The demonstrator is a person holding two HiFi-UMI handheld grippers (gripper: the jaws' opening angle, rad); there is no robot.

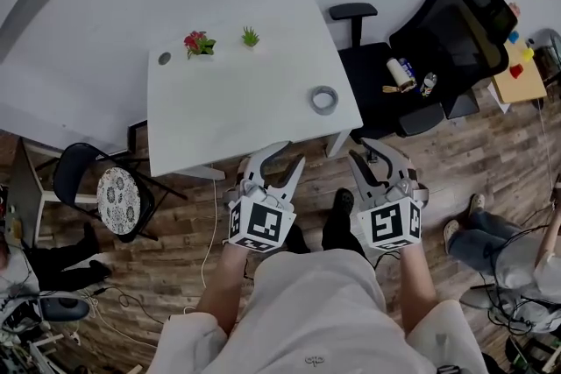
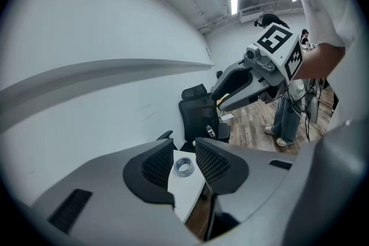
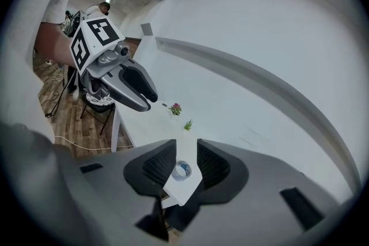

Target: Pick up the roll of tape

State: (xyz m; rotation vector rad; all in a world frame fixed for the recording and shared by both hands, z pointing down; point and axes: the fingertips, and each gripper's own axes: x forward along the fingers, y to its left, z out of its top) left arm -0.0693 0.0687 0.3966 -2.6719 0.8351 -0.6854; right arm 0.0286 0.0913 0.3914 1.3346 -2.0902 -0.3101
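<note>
A grey roll of tape (image 1: pixel 324 99) lies flat on the white table (image 1: pixel 228 109), close to its right front corner. Both grippers hover over the wooden floor, short of the table's front edge. The left gripper (image 1: pixel 280 158) is open and holds nothing. So is the right gripper (image 1: pixel 366 151), which hangs below and a little right of the tape. Far off, in the gap of the left gripper (image 2: pixel 185 151), the tape (image 2: pixel 184 166) shows. The right gripper (image 3: pixel 185 151) also frames the tape (image 3: pixel 181 170) at a distance.
Two small potted plants (image 1: pixel 199 43) (image 1: pixel 251 37) stand at the table's far side. A black office chair (image 1: pixel 412 74) with small items on its seat is right of the table. A patterned stool (image 1: pixel 118 199) stands left. A person (image 1: pixel 508 250) sits at lower right, and cables cross the floor.
</note>
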